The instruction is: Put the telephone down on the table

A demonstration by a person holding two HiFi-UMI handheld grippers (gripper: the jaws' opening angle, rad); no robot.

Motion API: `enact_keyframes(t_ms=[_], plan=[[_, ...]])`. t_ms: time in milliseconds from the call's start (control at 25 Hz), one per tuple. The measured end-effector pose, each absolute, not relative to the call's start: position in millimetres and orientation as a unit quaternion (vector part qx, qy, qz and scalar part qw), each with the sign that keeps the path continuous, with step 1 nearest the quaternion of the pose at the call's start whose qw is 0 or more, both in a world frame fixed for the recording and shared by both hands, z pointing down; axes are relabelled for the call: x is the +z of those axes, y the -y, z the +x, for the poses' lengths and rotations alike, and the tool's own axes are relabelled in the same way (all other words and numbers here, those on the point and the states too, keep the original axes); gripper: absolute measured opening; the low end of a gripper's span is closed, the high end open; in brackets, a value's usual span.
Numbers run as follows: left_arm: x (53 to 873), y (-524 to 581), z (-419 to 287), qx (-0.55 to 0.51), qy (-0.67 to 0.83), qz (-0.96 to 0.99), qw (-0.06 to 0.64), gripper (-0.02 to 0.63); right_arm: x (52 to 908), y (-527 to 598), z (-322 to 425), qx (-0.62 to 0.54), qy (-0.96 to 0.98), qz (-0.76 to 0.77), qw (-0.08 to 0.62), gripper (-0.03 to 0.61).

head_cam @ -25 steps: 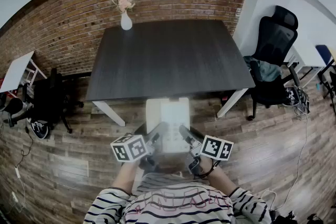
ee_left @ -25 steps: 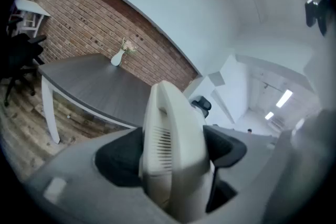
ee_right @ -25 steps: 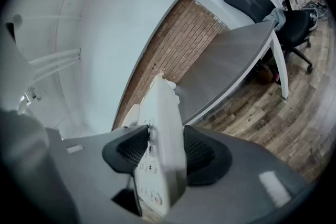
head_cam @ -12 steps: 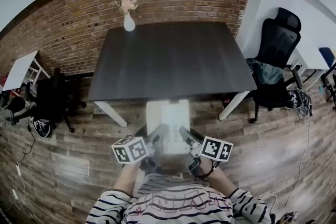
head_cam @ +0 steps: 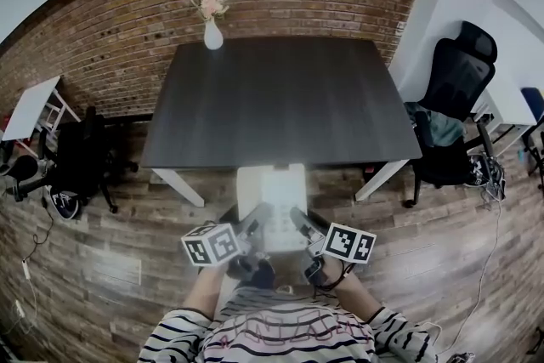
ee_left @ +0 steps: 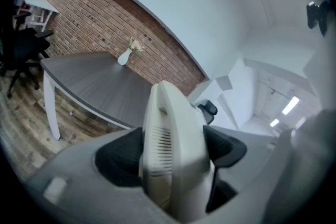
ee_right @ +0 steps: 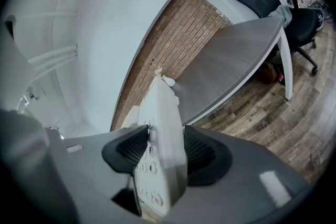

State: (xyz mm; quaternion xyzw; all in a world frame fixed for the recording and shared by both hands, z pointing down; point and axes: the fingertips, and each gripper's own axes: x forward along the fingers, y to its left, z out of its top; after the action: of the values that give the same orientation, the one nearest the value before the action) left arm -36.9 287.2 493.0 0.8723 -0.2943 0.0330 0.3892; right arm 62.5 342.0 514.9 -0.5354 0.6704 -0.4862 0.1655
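A white telephone (head_cam: 272, 193) hangs level over the wooden floor, just short of the near edge of the dark table (head_cam: 280, 98). My left gripper (head_cam: 257, 219) is shut on its left side and my right gripper (head_cam: 298, 221) on its right side. In the left gripper view the handset edge of the telephone (ee_left: 170, 149) stands pinched between the black pads of the left gripper (ee_left: 173, 155). In the right gripper view the keypad side of the telephone (ee_right: 160, 149) is pinched in the right gripper (ee_right: 167, 153). The person's striped sleeves show below.
A white vase with flowers (head_cam: 212, 34) stands at the table's far left edge by the brick wall. A black office chair (head_cam: 450, 89) and a white desk stand to the right. A dark chair (head_cam: 81, 161) and a small white table (head_cam: 30, 110) stand at the left.
Both grippers have carried the telephone a little nearer to the table's near edge. Both grips look the same.
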Motion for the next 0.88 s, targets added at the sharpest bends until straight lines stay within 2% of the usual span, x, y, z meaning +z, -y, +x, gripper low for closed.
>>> enact_keyframes(t_ms=[360, 880], plan=[[491.9, -185.4, -40.6, 0.014, 0.311, 0.867, 0.390, 0.356, 512.1, -235.4, 61.9, -0.483, -0.686, -0.523, 0.148, 0.219], [488.8, -43.4, -84.6, 0.002, 0.341, 0.855, 0.391, 0.356, 509.4, -85.7, 20.8, -0.490, -0.704, -0.498, 0.129, 0.219]])
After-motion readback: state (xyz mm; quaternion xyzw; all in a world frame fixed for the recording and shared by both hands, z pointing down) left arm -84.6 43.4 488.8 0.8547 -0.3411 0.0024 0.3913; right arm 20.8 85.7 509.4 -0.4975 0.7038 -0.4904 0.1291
